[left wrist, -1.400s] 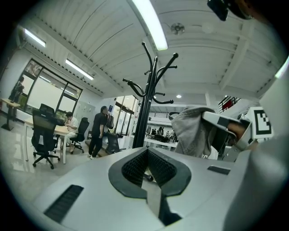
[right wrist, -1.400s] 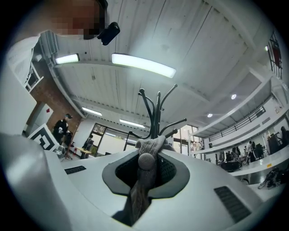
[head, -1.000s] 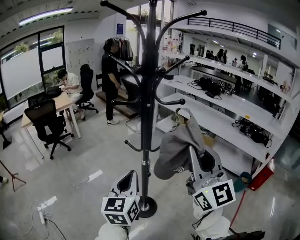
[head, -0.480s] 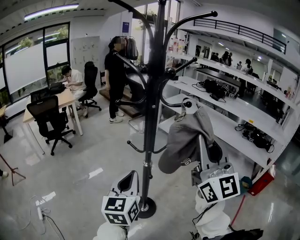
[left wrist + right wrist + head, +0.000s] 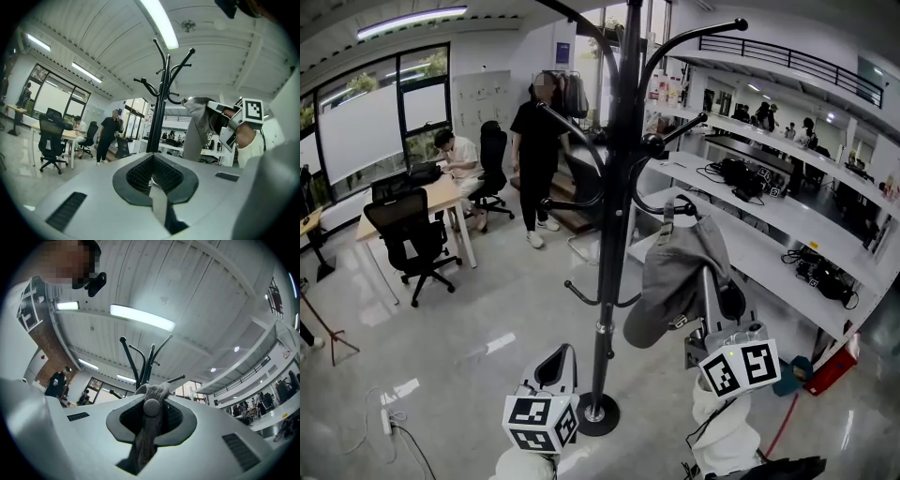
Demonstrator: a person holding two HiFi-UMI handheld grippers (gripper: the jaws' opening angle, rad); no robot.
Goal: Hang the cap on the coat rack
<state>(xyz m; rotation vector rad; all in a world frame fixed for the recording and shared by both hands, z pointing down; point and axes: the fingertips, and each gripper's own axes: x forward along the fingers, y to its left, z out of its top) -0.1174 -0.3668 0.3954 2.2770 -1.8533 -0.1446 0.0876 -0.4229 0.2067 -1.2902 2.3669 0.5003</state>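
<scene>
A tall black coat rack with curved hooks stands on a round base in the head view. My right gripper is shut on a grey cap and holds it up just right of the pole. The cap's back strap reaches the ball tip of a lower hook; I cannot tell whether it is over the tip. In the right gripper view the cap's fabric sits pinched between the jaws, with the rack ahead. My left gripper is low by the rack's base, shut and holding nothing. Its own view shows the rack and the cap.
White shelves with cables and devices run along the right. A person stands behind the rack; another sits at a desk with office chairs at the left. The rack's base rests on a glossy floor.
The right gripper has lifted the cap a little up and to the right, bringing its strap closer to the lower hook's tip. The left gripper has stayed put.
</scene>
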